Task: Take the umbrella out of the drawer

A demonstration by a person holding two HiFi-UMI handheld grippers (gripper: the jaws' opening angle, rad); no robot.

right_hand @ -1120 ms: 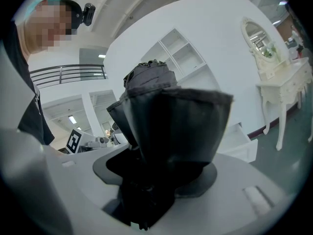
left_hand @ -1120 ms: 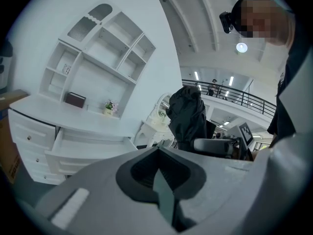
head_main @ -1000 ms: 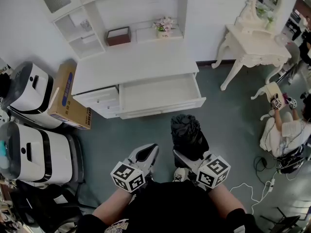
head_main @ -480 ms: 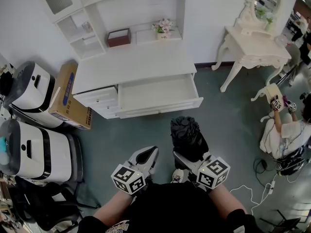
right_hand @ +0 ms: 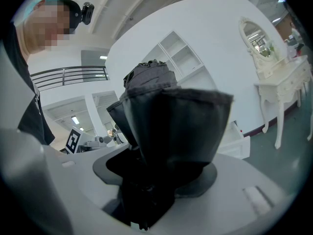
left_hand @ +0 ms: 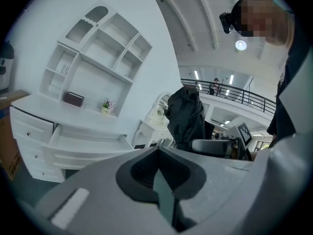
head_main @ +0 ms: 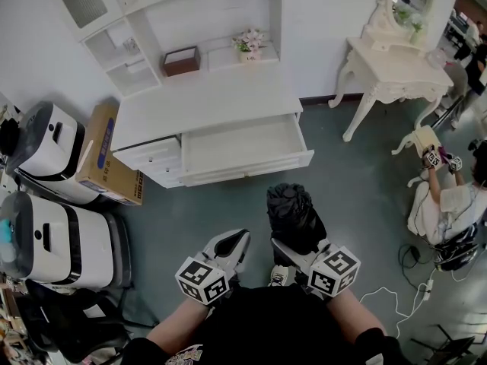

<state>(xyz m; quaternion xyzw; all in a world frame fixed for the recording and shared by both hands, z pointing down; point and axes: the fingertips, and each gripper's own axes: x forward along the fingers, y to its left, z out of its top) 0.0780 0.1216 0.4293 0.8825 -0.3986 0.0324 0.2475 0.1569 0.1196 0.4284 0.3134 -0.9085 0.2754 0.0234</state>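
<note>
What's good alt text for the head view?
The right gripper holds a folded black umbrella, jaws shut on it, well clear of the drawer. The left gripper beside it holds nothing. Ahead, a white desk has its drawer open, nothing visible inside.

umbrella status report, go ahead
Right tongs shut on umbrella, out of the drawer. Left tongs shut, holding nothing. Drawer open ahead, nothing in the way.

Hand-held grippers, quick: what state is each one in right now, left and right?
Left hand-held gripper: shut, nothing between its jaws.
Right hand-held gripper: shut on the folded black fabric umbrella.
</note>
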